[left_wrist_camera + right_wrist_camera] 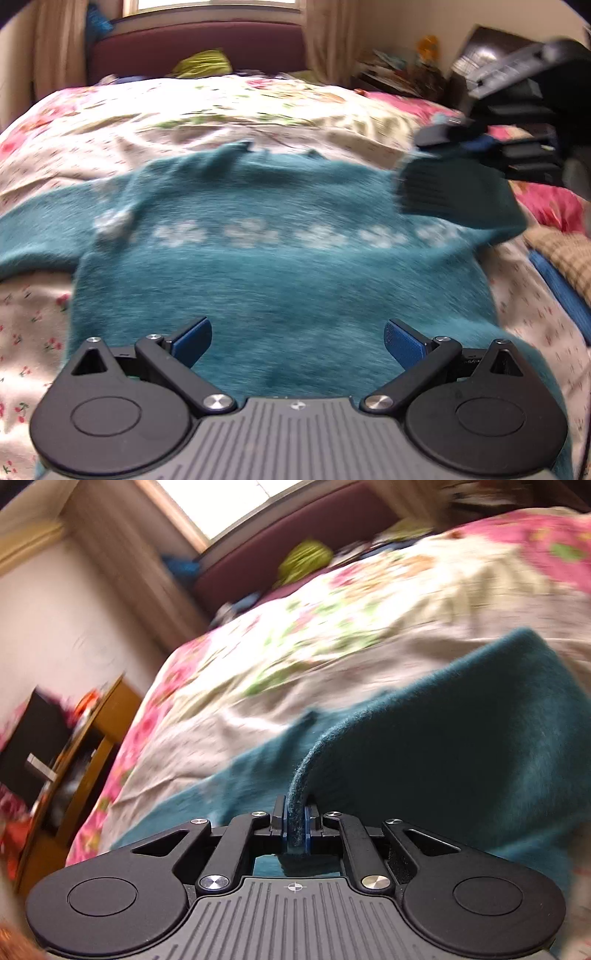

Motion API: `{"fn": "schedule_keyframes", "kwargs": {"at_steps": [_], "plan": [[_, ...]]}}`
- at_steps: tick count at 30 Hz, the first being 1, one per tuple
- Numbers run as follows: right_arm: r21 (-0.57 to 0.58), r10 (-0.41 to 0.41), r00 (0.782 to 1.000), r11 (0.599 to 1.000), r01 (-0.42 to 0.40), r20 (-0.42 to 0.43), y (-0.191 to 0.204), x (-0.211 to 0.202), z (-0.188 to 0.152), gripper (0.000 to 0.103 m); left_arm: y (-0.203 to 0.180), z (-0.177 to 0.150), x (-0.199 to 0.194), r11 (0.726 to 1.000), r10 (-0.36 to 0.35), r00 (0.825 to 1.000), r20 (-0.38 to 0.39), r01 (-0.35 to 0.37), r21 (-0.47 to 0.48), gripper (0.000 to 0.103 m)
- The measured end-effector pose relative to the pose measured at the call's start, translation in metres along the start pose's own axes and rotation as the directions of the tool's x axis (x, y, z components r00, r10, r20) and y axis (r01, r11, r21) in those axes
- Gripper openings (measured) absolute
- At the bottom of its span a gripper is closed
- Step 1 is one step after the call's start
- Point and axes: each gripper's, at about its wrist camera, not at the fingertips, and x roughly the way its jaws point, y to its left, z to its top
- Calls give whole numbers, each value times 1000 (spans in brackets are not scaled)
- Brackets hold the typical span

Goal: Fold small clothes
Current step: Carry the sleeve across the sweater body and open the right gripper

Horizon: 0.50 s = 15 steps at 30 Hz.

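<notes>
**Across the bed, one sleeve goes up for the fold**

On the flowered bedspread (258,110) a small teal sweater (277,266) lies spread flat, a row of pale flower shapes running across its chest and the neckline pointing toward the maroon headboard (199,44). It sits roughly mid-bed, which seems the reason it was laid there: cloth shows free bedding on every side.

The right hand-held gripper (295,830) is clamped tight on the cuff end of one sleeve (443,757), the knitted edge pinched between its two pads and the rest of the sleeve arching up off the bed. From the left wrist view that same gripper (454,136) appears at the sweater's right shoulder with the dark ribbed cuff hanging below it. Holding by the very end, I'd judge, lets the whole sleeve swing over the chest in one sweep.

The left hand-held gripper (295,343) hovers over the lower hem with its jaws spread wide and nothing between them; whether it touches the knit I cannot tell.

The other sleeve (37,236) runs out to the left of the picture, close to the bed's side. Right of the sweater, a blue-edged checked cloth (561,266) and pink bedding crowd the edge, so the clearer room lies inward, across the body.
</notes>
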Motion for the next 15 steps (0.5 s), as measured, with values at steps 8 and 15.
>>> {"fn": "schedule_keyframes", "kwargs": {"at_steps": [8, 15], "plan": [[-92, 50, 991, 994, -62, -125, 54, 107, -6, 8, 42, 1, 15, 994, 61, 998, -15, -62, -92, 103], [-97, 39, 976, 993, -61, -213, 36, 152, -23, 14, 64, -3, 26, 983, 84, 995, -45, -90, -157, 103]]}}
